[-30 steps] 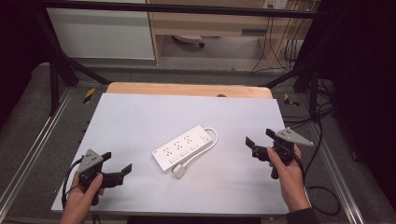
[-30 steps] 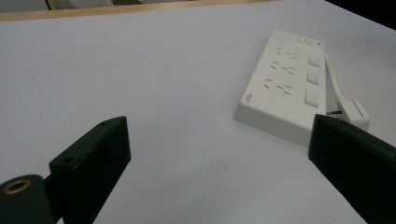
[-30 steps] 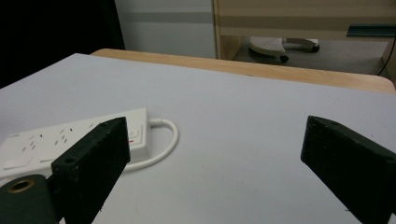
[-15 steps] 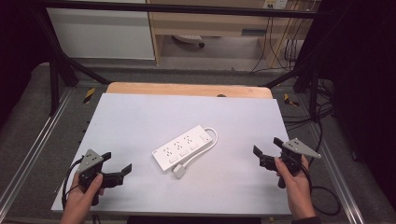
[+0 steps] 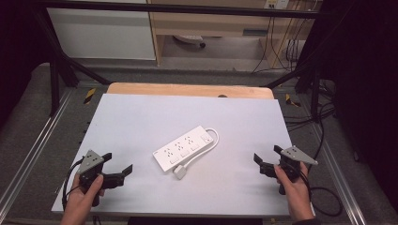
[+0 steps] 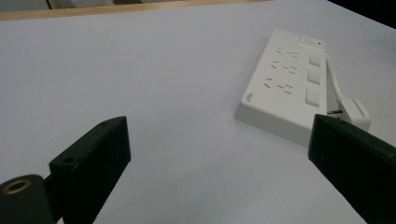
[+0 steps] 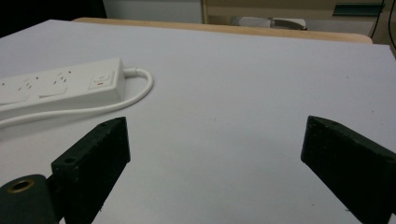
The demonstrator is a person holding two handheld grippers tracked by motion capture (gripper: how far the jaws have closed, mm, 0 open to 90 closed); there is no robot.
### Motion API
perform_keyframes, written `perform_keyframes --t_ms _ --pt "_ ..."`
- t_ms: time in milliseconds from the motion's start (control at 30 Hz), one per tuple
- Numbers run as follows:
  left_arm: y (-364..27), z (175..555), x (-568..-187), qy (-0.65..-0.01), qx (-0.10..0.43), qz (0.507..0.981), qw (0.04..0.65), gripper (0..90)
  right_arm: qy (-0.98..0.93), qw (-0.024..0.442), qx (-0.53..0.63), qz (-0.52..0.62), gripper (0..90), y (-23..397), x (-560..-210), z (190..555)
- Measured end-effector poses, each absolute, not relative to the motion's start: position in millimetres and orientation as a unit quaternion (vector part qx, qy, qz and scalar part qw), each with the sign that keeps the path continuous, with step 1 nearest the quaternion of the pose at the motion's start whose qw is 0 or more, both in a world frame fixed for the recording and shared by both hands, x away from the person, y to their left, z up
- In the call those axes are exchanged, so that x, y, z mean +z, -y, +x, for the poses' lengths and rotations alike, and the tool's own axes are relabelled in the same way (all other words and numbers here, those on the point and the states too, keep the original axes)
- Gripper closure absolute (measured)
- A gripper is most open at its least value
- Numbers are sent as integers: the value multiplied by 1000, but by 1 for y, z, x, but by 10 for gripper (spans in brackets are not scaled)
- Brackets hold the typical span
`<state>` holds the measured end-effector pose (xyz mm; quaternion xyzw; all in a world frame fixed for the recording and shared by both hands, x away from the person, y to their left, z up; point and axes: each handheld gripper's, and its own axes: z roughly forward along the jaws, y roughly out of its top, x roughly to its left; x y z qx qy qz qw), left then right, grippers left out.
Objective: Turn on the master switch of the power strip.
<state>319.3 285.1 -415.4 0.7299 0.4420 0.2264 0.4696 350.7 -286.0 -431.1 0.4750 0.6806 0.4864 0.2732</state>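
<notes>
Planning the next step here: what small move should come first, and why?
Probably ease the left gripper forward toward the power strip. Both grippers are open and hold nothing, and the strip lies untouched mid-table with its plug beside it. In the left gripper view the strip's near end sits just ahead of the jaws, while the right gripper is farther off to the side.

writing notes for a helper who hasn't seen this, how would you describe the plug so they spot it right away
Start at the white table and find the white power strip lying slantwise near its middle. Its white cable loops from the far end back along one side and ends in the plug, a small white block lying on the table by the strip's near end.
</notes>
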Motion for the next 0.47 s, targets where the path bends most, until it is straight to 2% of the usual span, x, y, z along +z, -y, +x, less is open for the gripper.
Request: perform_keyframes --t_ms 267,467 --pt "-285 319 -415 -440 226 729 472 57 -708 248 467 468 73 272 -446 351" --pt "-285 319 -415 -441 226 729 472 57 -727 260 427 471 66 263 -451 354"
